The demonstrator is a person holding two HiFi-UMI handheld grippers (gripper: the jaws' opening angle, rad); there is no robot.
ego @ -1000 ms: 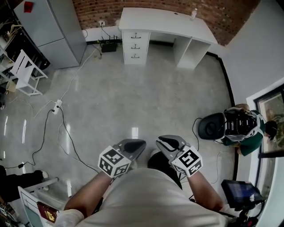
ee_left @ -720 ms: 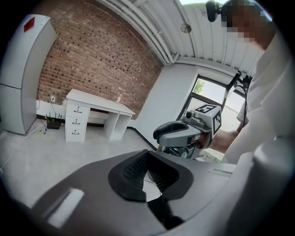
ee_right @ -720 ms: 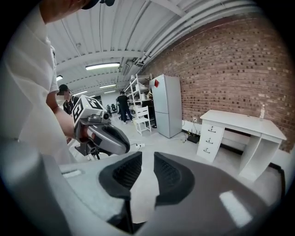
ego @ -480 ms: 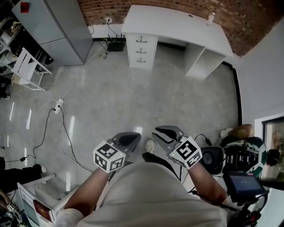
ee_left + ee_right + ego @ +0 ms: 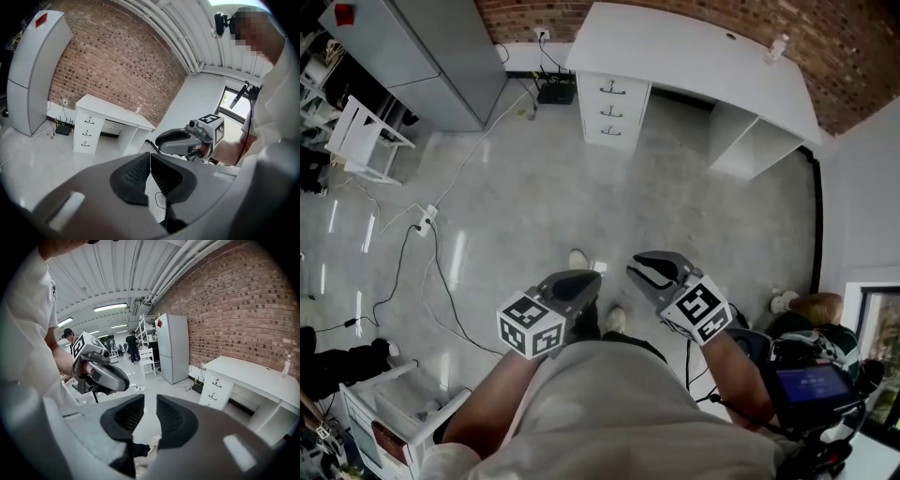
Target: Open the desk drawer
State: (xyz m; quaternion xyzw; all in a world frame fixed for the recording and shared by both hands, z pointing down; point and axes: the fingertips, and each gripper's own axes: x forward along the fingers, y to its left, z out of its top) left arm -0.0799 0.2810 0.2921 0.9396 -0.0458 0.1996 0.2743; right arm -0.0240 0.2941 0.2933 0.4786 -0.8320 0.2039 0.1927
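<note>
White three-drawer desk (image 5: 703, 56): by brick wall (image 5: 862, 42), drawers (image 5: 602, 120) flush. Left gripper (image 5: 586, 278) and right gripper (image 5: 639, 269) hang well apart from it, empty; left jaws meet at the tips, right jaws stand slightly parted. Risk: jaws this narrow may miss the small handles (image 5: 613, 111).

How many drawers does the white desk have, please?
3, stacked in one column at the left end of the desk in the head view: top drawer, middle drawer, bottom drawer. All look shut; none seems hidden.
</note>
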